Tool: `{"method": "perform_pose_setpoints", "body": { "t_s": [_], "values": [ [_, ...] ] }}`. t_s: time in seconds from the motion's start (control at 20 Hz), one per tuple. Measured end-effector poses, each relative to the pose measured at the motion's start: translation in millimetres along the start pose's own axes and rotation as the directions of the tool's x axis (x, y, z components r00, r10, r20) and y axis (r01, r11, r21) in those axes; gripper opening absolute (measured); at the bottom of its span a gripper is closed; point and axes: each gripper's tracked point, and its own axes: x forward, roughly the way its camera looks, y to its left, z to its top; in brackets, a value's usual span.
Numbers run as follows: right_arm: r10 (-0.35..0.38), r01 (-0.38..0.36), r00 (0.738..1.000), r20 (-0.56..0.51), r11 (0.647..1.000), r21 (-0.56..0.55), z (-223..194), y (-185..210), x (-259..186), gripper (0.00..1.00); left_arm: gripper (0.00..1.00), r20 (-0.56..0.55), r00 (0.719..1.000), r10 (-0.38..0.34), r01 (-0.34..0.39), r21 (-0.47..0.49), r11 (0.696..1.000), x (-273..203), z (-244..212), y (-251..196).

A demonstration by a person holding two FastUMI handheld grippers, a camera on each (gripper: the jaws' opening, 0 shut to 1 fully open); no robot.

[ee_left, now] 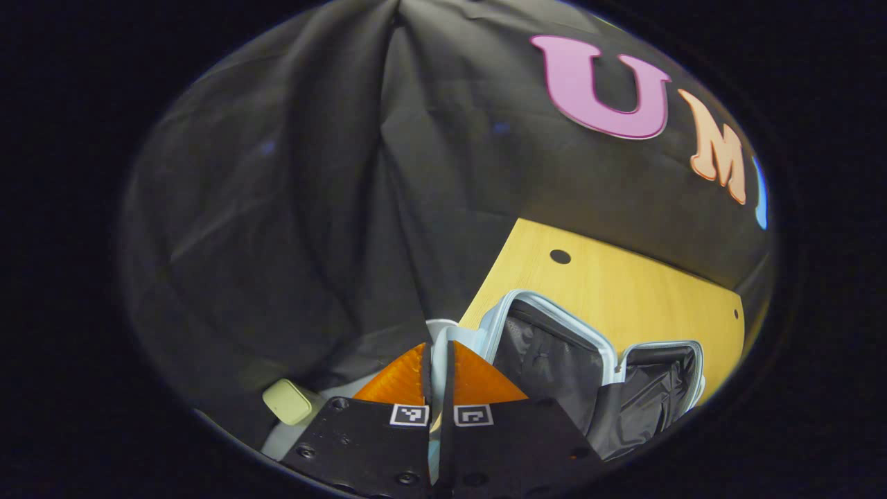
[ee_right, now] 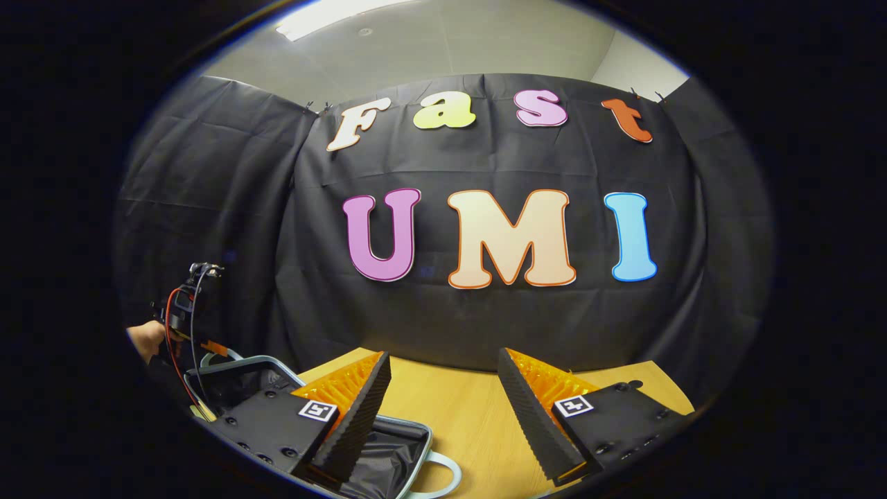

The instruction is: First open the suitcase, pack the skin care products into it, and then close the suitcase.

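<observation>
Left gripper view: the left tool (ee_left: 438,374) sits low in frame, its two fingers pressed together with barely a slit between them; whether they pinch the pale blue rim right at the tips, I cannot tell.
Suitcase: wide open on the wooden bench (ee_left: 624,277)! The suitcase (ee_left: 554,346) lies just right of the left tool, both halves showing dark wrinkled lining inside a pale blue frame.
Pale green item: a small rounded pale green object (ee_left: 287,400) rests near the tool's left side, on a light surface; what it is I cannot tell.
Right gripper view: the right tool (ee_right: 443,388) has its fingers spread wide apart, nothing between them, bare bench showing through the gap.
Suitcase again: its near edge and a pale blue handle (ee_right: 440,468) sit under the right tool's left finger.
Far left: a hand (ee_right: 145,339) holds the other tool over the suitcase's far corner.
</observation>
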Motion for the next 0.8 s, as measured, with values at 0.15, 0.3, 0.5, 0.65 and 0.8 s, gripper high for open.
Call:
{"method": "perform_pose_setpoints", "body": {
  "t_s": [0.15, 0.3, 0.5, 0.65, 0.8],
  "values": [
    [-0.026, 0.026, 0.999, -0.038, 1.0, 0.003, -11.2, -7.0, -2.2, 0.97, 0.0, -0.001, 1.0, 0.015, -0.015, -0.034, 0.999, 11.4, -16.6, 5.4],
    [-0.054, 0.054, 0.997, -0.061, 0.999, -0.006, -15.6, -17.3, -6.8, 0.98, 0.0, -0.009, 0.998, 0.055, -0.055, -0.039, 0.998, 16.0, -25.7, 8.2],
    [-0.056, 0.054, 0.996, -0.066, 0.998, -0.028, -14.1, -26.8, -13.6, 0.95, 0.31, 0.12, 0.981, 0.152, -0.147, -0.048, 0.988, 17.6, -10.2, 17.1],
    [-0.045, 0.043, 0.998, -0.042, 0.998, -0.043, -7.1, -34.1, -19.2, 0.96, 0.93, 0.284, 0.933, 0.22, -0.192, -0.121, 0.974, -15.8, 26.6, 21.1],
    [-0.028, 0.028, 1.0, -0.008, 0.999, -0.04, -0.2, -43.2, -26.9, 0.97, 0.95, 0.449, 0.867, 0.216, -0.141, -0.195, 0.971, -68.9, 61.7, -3.6]
  ]
}}
